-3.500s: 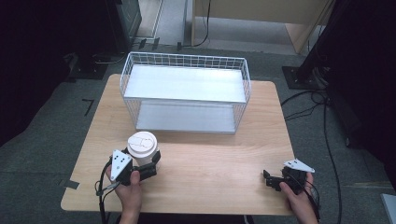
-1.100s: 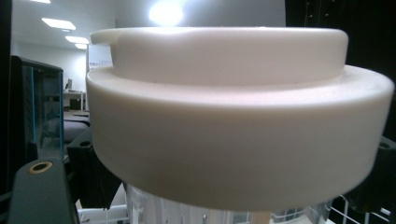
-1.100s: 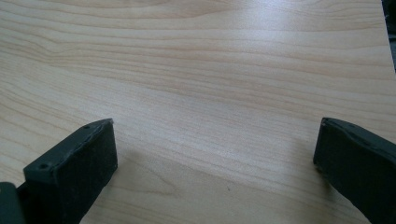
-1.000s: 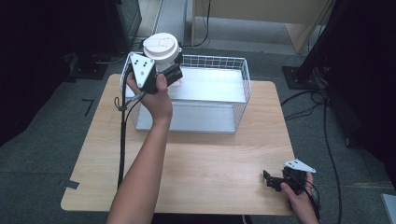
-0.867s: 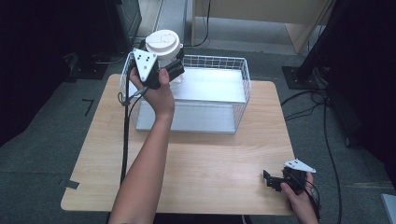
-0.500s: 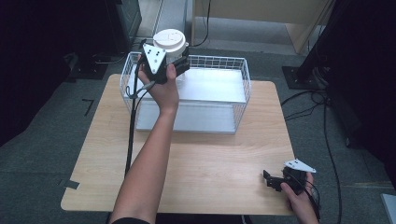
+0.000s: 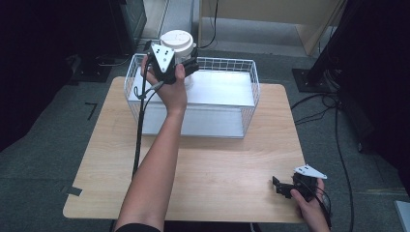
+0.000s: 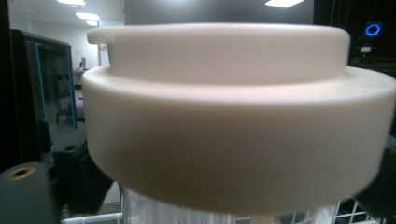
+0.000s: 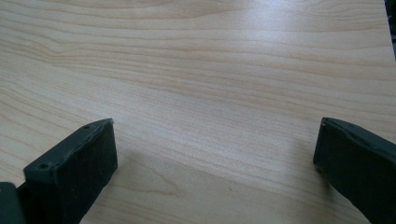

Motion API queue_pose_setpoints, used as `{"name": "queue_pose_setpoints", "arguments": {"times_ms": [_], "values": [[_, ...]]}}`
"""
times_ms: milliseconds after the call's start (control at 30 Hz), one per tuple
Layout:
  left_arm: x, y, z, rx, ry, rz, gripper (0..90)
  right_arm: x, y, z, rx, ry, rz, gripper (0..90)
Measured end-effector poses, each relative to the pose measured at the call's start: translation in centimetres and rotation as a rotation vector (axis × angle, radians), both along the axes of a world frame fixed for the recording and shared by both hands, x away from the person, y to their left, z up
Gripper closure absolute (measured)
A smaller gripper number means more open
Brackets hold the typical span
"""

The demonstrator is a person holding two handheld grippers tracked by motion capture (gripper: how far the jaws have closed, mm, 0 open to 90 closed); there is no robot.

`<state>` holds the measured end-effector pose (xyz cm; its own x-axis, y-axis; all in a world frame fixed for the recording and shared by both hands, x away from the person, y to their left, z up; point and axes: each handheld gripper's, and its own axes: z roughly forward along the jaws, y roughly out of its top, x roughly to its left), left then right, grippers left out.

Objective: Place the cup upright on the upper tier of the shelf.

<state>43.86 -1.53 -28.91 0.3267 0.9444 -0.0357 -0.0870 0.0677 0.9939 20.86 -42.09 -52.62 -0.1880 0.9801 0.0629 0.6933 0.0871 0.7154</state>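
My left gripper [image 7: 186, 67] has its fingers clamped around a lidded cup [image 7: 177, 46], held up over the back left corner of the wire basket [image 7: 251, 92] on the desk [image 7: 217, 169]. The cup looks light, and its thin clear wall would likely buckle, so I judge the firm band just under the stiff white lid [image 8: 224, 116] the safest hold. My right gripper [image 7: 285, 187] rests low at the near right of the desk, fingers spread wide and empty.
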Motion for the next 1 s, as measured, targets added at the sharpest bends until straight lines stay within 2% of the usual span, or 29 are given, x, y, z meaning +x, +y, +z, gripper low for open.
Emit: {"name": "queue_pose_setpoints", "arguments": {"times_ms": [100, 600, 900, 933, 1000], "values": [[0.1, -0.1, 0.4, 0.011, 0.009, -0.007, 0.0, 0.0, 0.0, 0.0, 0.002, -0.001, 0.001, 0.0], [-0.3, -0.3, 0.1, 0.062, 0.036, -0.014, 0.0, 0.0, -0.1, 0.0, 0.006, -0.002, 0.005, 0.0], [-2.1, 0.8, -0.9, 0.022, 0.019, -0.020, 0.0, 0.0, 0.0, 0.0, 0.005, -0.001, 0.006, 0.0], [-2.7, 1.1, -1.3, 0.026, 0.014, -0.020, 0.0, 0.0, 0.0, 0.0, 0.005, -0.001, 0.006, 0.0], [-3.0, 1.2, -1.4, 0.028, 0.011, -0.021, 0.0, 0.0, 0.0, 0.0, 0.005, -0.001, 0.007, 0.0]]}}
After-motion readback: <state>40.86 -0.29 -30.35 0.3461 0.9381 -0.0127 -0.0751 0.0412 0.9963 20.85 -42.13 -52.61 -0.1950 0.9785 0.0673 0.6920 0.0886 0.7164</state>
